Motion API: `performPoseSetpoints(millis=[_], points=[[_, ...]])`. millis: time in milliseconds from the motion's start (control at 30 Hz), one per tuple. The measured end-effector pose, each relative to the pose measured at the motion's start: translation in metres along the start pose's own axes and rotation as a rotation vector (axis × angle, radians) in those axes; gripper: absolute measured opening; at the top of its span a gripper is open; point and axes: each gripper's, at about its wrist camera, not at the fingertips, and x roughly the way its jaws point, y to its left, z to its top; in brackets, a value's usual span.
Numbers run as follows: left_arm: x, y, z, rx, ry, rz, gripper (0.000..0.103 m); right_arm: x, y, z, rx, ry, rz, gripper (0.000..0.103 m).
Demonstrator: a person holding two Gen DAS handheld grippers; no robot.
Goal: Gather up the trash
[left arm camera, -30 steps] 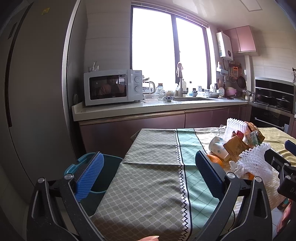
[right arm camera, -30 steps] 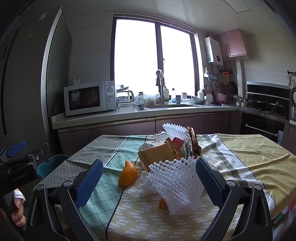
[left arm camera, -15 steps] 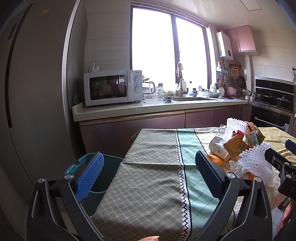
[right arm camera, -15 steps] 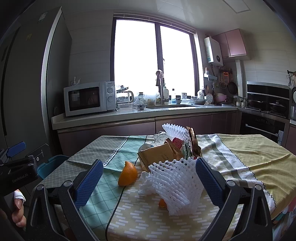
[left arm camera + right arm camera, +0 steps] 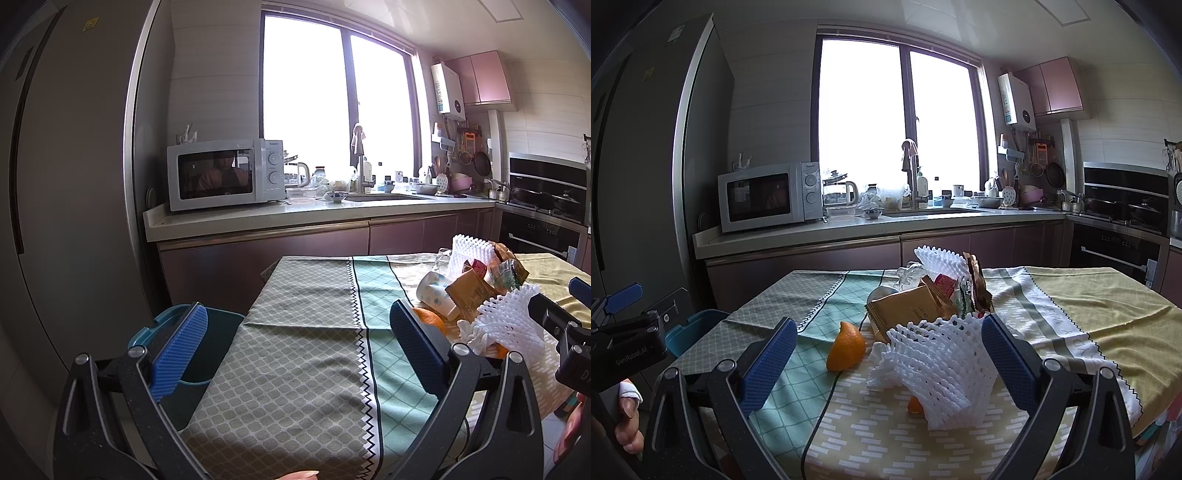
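A heap of trash lies on the clothed table: a white foam fruit net in front, an orange peel to its left, a brown paper packet, a second foam net and wrappers behind. My right gripper is open, its blue pads either side of the front net, just short of it. In the left wrist view my left gripper is open over bare tablecloth, with the foam net, a paper cup and packet to its right. A teal bin stands below the table's left edge.
A grey fridge rises at the left. The counter behind carries a microwave, kettle and sink. An oven stands at the right. The teal bin shows beside the left gripper's body, held by a hand.
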Motion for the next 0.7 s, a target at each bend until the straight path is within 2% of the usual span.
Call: performPoseSetpoints(millis=[700], points=[[0.0008,-0.0023,-0.001,0.0,0.0,-0.003,0.097,0.0011,0.0007,0.0015,0.005,-0.003,0.001,0.097]])
